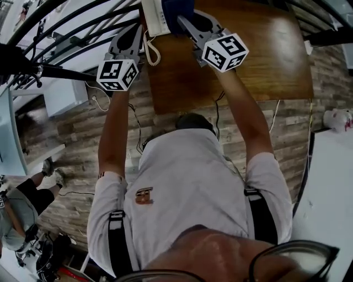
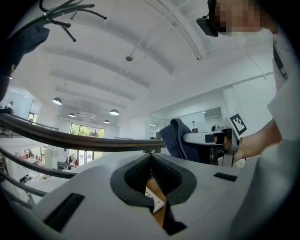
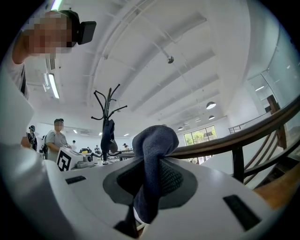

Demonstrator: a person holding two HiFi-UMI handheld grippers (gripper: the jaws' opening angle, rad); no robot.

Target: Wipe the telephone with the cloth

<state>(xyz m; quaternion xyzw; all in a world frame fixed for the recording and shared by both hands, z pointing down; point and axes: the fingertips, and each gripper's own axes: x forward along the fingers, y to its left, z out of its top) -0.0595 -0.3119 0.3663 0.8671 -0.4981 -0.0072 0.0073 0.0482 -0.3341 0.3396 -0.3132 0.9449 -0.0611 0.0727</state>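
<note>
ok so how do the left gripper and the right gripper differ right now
The right gripper is shut on the dark blue cloth; the left gripper is shut on nothing. In the head view the right gripper reaches to the telephone, while the left gripper sits off to its side, by the coiled cord. Both are grey and carry a marker cube.

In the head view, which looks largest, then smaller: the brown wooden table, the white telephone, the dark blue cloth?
Largest: brown wooden table, clearly.
Next: white telephone and dark blue cloth. Their visible parts look alike, and both are cut off by the picture's top edge, so I leave them unranked.
</note>
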